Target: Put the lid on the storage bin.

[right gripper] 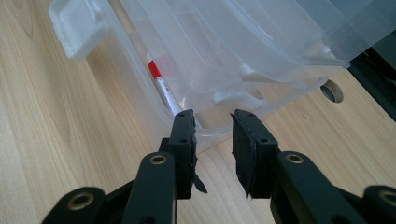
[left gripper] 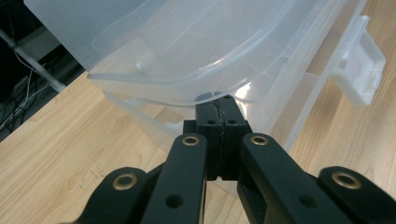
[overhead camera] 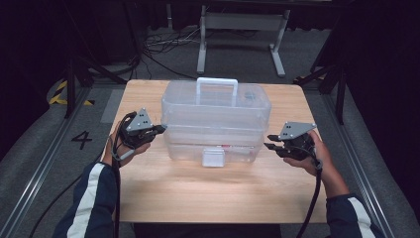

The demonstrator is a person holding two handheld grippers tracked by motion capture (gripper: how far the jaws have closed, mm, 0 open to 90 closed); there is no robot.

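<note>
A clear plastic storage box (overhead camera: 216,119) with a white handle (overhead camera: 217,82) and a white front latch (overhead camera: 213,157) stands in the middle of the wooden table (overhead camera: 198,198). My left gripper (overhead camera: 161,129) is at the box's left end. In the left gripper view its jaws are pressed together, and the left gripper (left gripper: 219,109) sits just under the lid's rim (left gripper: 187,91). My right gripper (overhead camera: 269,141) is at the box's right end. The right gripper (right gripper: 212,122) is open, with its tips at the lower wall of the box (right gripper: 233,46). A red and white tube (right gripper: 161,84) lies inside.
A round cable hole (right gripper: 331,91) is cut in the tabletop beyond the box's right end. Behind the table stand a grey metal frame (overhead camera: 242,29) and loose cables (overhead camera: 158,44) on the floor. A painted 4 (overhead camera: 81,139) marks the floor at left.
</note>
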